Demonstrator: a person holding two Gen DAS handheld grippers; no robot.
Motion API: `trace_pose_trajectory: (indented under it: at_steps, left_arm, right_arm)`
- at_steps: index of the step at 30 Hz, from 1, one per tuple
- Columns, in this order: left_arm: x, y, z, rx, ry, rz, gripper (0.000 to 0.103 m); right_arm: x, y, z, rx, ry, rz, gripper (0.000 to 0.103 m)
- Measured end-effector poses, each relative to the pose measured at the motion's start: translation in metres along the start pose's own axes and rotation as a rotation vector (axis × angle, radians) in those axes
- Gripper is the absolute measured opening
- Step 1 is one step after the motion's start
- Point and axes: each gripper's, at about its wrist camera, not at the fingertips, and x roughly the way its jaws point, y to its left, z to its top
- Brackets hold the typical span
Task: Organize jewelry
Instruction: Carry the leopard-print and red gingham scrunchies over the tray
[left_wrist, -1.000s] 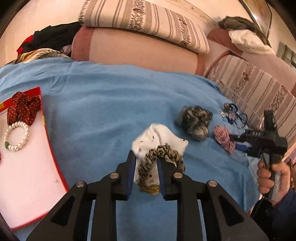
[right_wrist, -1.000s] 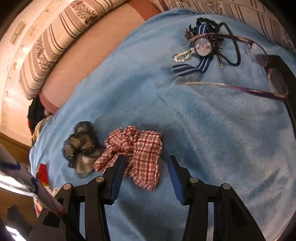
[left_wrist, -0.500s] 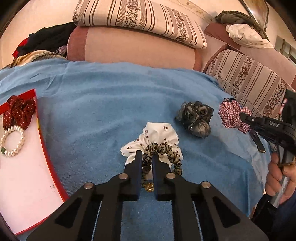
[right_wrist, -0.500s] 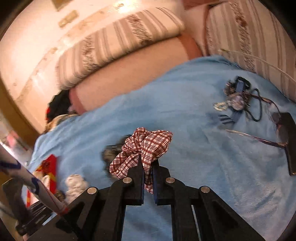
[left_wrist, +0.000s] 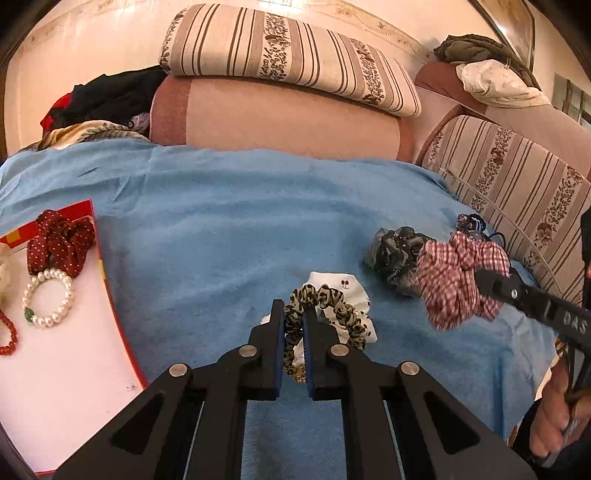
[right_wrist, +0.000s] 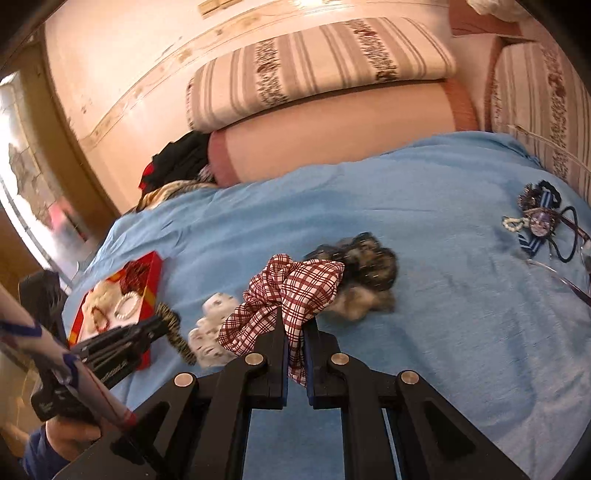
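Both grippers have closed and lifted since a second ago, when their fingers stood apart around the scrunchies lying on the blanket. Now the left gripper (left_wrist: 293, 325) is clenched on the leopard-print scrunchie (left_wrist: 325, 310), whose loop arches up and to the right of the fingertips, with a small gold piece hanging below them (what it is cannot be told). Just behind and under that loop lies the white cherry-print scrunchie (left_wrist: 349, 291) on the blue blanket (left_wrist: 221, 236). The right gripper (right_wrist: 295, 328) is pinched tight on the red-and-white checked scrunchie (right_wrist: 288, 295), which bunches above and to the left of its fingertips and is held off the blanket. Directly behind it on the blanket rests the dark grey patterned scrunchie (right_wrist: 364, 273). To the far left sits the red-rimmed tray (left_wrist: 74, 369) with a white floor; in it are a dark red dotted scrunchie (left_wrist: 59, 243), a pearl bracelet (left_wrist: 48, 299) touching its lower edge, and a red bead strand (left_wrist: 9, 338) at the frame edge. Well apart on the right of the blanket lies a tangle of small pieces (right_wrist: 539, 221) including a round pendant, a striped ribbon and a black elastic, with eyeglasses (right_wrist: 576, 273) beside it. Striped cushions (left_wrist: 288, 59) line the back.
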Motion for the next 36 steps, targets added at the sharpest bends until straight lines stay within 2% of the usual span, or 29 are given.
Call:
trace_pose_trajectory:
  at_steps: [9, 18, 28, 36]
  left_arm:
    - [-0.02, 0.001, 0.006, 0.011, -0.05, 0.026, 0.008]
    - [-0.057, 0.017, 0.01, -0.006, -0.117, 0.039, 0.008]
    - [-0.094, 0.068, 0.005, -0.082, -0.164, 0.102, 0.008]
    - [-0.126, 0.111, 0.001, -0.164, -0.199, 0.164, 0.008]
  right_arm:
    - [-0.004, 0.046, -0.008, -0.054, 0.035, 0.012, 0.008]
    - [-0.013, 0.085, -0.005, -0.115, 0.038, -0.004, 0.008]
    - [-0.003, 0.136, -0.008, -0.186, 0.067, 0.031, 0.008]
    - [0.021, 0.179, -0.003, -0.197, 0.111, 0.109, 0.008]
